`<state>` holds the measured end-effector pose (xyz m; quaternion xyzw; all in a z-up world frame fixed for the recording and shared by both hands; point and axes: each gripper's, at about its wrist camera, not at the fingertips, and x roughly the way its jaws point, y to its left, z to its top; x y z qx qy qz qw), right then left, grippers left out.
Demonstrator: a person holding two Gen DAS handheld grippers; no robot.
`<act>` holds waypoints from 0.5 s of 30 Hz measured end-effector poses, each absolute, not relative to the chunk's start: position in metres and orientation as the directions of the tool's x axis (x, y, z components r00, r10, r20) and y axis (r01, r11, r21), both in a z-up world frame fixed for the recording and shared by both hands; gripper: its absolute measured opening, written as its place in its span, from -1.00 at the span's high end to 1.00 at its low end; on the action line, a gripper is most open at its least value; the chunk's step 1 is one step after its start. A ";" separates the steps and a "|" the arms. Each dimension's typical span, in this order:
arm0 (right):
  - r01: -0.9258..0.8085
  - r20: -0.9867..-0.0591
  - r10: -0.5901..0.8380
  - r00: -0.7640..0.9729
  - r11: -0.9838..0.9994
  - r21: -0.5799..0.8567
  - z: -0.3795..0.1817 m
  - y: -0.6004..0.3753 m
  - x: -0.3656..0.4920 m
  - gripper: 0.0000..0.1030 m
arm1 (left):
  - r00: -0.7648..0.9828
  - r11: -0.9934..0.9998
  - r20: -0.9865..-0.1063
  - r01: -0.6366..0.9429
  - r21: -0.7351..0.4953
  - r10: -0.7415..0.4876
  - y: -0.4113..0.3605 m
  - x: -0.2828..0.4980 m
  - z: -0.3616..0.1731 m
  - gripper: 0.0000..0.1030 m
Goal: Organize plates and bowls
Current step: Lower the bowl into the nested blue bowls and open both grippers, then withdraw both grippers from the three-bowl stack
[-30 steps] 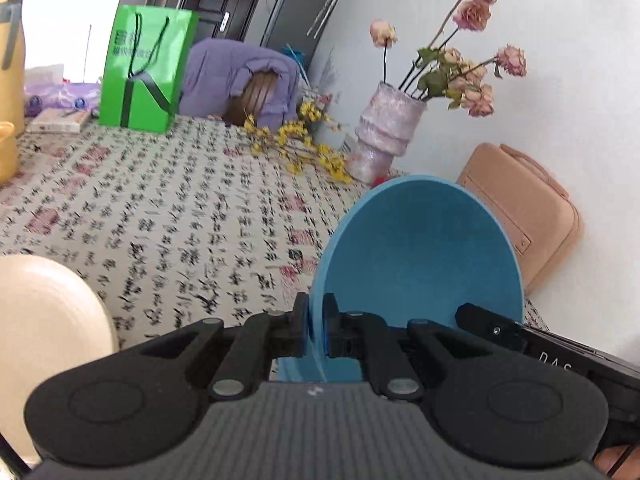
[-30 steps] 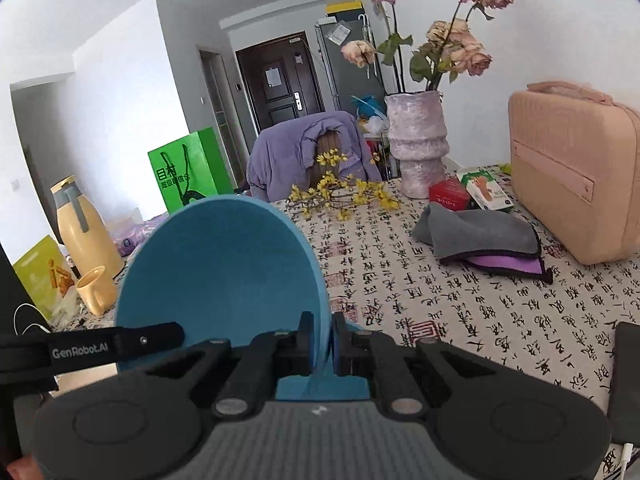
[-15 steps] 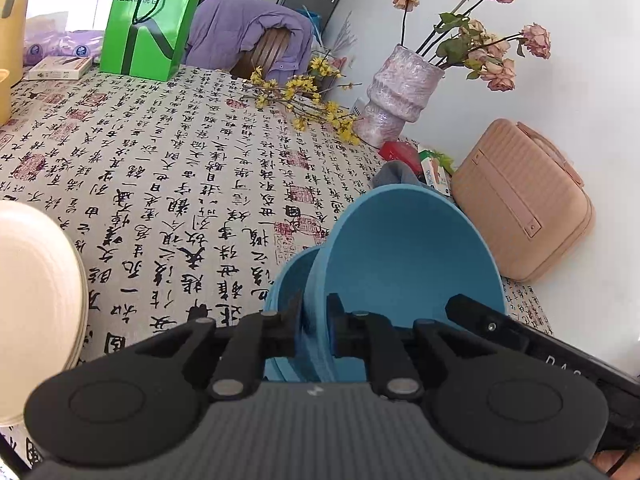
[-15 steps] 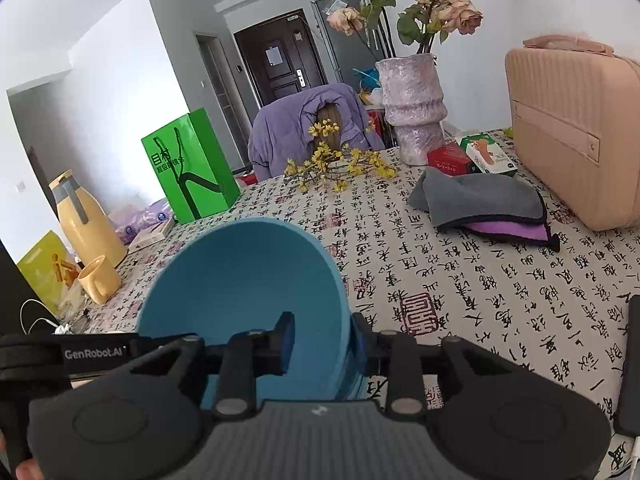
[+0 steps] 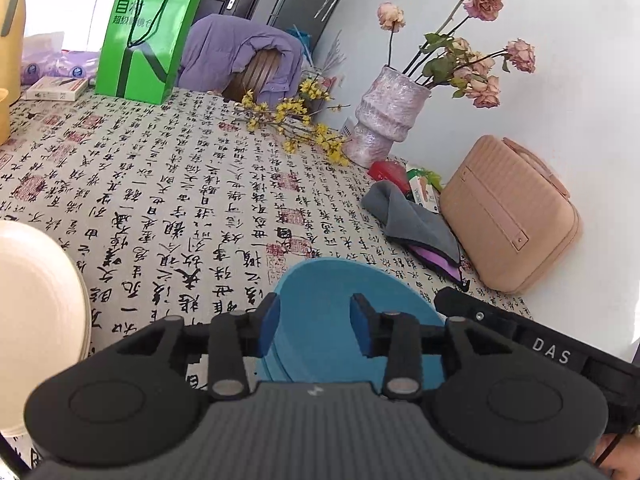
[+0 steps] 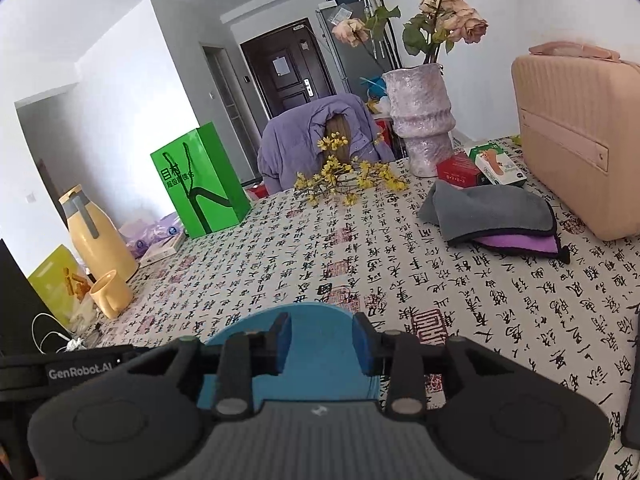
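Right under your left tool (image 5: 314, 330) the blue plate (image 5: 320, 320) sits low on the desk (image 5: 200, 200), and the jaws have just been opening: the pads stand apart on either side of the plate's near part, so that tool is released, nothing clamped. Your right tool (image 6: 322, 344) has been letting go too, its pads spread with the blue plate (image 6: 320, 340) lying below and between them, not pinched. In the left view a second blue edge peeks out under the plate's left side, so it looks set on another blue dish, though you can't see enough to be sure. Just off to your left, the cream plates (image 5: 36, 320) bulge into the left view's edge. Move out across the calligraphy-print cloth and you meet the grey and purple cloths (image 6: 492, 216) lying near the pink case (image 6: 580, 140). On the other side, the yellow mug (image 6: 108, 294) stands just beside the yellow jug (image 6: 96, 240). Further on, yellow flower sprigs (image 5: 296, 124) sprawl beside the mottled vase (image 6: 420, 116) of faded roses, with the green bag (image 5: 144, 40) upright at the far edge, and behind it a purple jacket (image 6: 316, 136) over a chair
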<state>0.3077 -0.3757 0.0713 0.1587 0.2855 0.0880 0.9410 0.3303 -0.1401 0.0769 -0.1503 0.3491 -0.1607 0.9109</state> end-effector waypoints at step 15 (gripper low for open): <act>-0.140 -0.427 0.211 0.879 0.971 0.192 0.087 -0.350 0.262 -0.25 | 0.823 0.945 -0.465 0.269 -0.188 -0.327 -0.130 0.259 0.090 -0.49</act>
